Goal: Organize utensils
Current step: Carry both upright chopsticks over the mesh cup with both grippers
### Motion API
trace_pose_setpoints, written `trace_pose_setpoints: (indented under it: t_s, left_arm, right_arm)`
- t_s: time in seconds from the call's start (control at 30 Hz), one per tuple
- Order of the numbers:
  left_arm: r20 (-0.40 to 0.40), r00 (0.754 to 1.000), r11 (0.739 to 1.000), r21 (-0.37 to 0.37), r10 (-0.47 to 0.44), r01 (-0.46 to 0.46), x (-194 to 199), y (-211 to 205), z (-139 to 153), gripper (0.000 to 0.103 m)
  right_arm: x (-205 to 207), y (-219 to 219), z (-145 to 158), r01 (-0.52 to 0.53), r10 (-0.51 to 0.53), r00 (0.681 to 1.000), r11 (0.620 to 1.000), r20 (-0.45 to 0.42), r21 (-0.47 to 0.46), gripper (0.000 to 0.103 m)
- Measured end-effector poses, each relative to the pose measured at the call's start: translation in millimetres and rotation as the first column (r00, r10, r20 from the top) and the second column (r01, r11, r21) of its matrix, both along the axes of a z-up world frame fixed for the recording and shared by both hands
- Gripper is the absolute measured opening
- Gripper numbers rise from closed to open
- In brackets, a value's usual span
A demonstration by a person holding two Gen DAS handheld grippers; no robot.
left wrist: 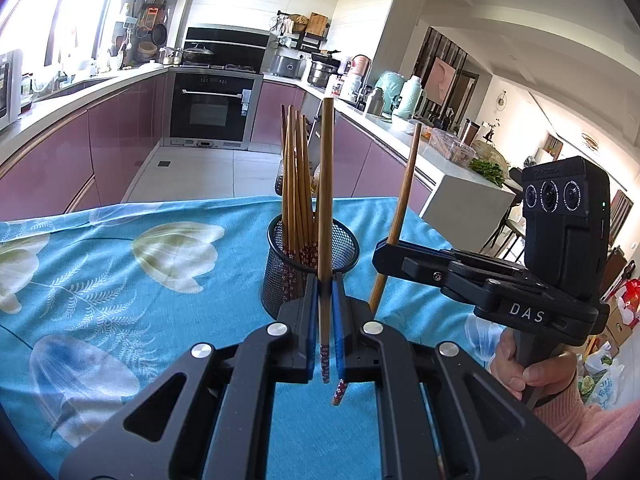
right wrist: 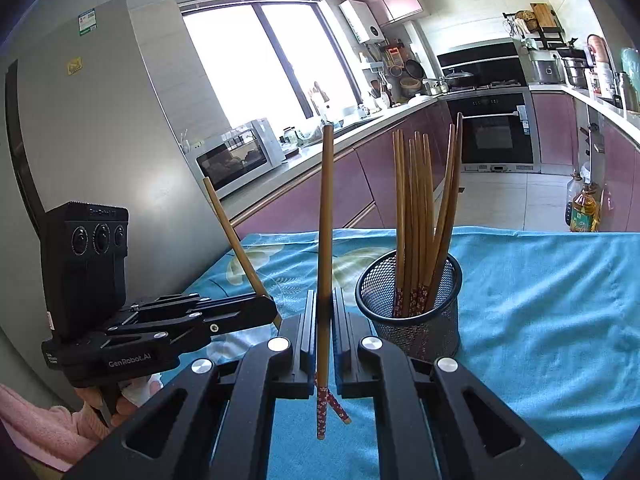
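Both chopsticks clamped, mesh cup (left wrist: 310,264) ahead.
Your left gripper (left wrist: 326,304) and right gripper (right wrist: 324,312) each pinch one upright chopstick (left wrist: 326,200); cup sits just beyond the jaws.

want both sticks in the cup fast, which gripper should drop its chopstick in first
Probably left. The left gripper holds its chopstick upright, right at the mesh cup; the right gripper sits off to the cup's side.

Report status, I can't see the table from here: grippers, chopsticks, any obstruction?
Left gripper shut on a chopstick. Right gripper shut on another. Mesh cup upright on cloth, holding the rest. Nothing in the way.
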State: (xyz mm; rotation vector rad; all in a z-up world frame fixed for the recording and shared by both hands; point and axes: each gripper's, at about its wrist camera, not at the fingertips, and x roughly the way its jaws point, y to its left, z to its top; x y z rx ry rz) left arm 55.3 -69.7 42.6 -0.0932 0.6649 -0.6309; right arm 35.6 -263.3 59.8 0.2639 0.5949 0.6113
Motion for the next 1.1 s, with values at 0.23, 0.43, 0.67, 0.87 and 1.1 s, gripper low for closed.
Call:
trace_pose_setpoints:
  t_s: [0.23, 0.43, 0.67, 0.87, 1.1]
  left_arm:
    - [0.008, 1.000, 1.000, 0.003, 0.001, -0.001, 4, 0, 4, 0.007]
    - [0.011, 1.000, 1.000, 0.005, 0.002, -0.002, 5, 0, 4, 0.007]
    - [0.013, 1.000, 1.000, 0.006, 0.002, -0.002, 5, 0, 5, 0.007]
    - [0.022, 1.000, 1.000, 0.007, 0.000, 0.000, 9, 0, 9, 0.007]
    - [0.033, 0.999, 1.000, 0.009, -0.002, 0.001, 9, 0, 9, 0.007]
  right_arm:
    - [1, 0, 1, 0.001, -0.001, 1.000, 1.000, 0.002, 0.001, 0.006]
    - [2, 0, 2, 0.002, -0.002, 1.000, 1.000, 0.003, 0.001, 0.006]
    - [1, -1, 2, 0.004, -0.004, 1.000, 1.000, 0.008, 0.000, 0.006]
    - [3, -1, 6, 0.007, -0.007, 1.000, 1.000, 0.016, -0.003, 0.006]
    - [4, 0, 8, 0.009, -0.009, 1.000, 1.000, 0.020, -0.004, 0.006]
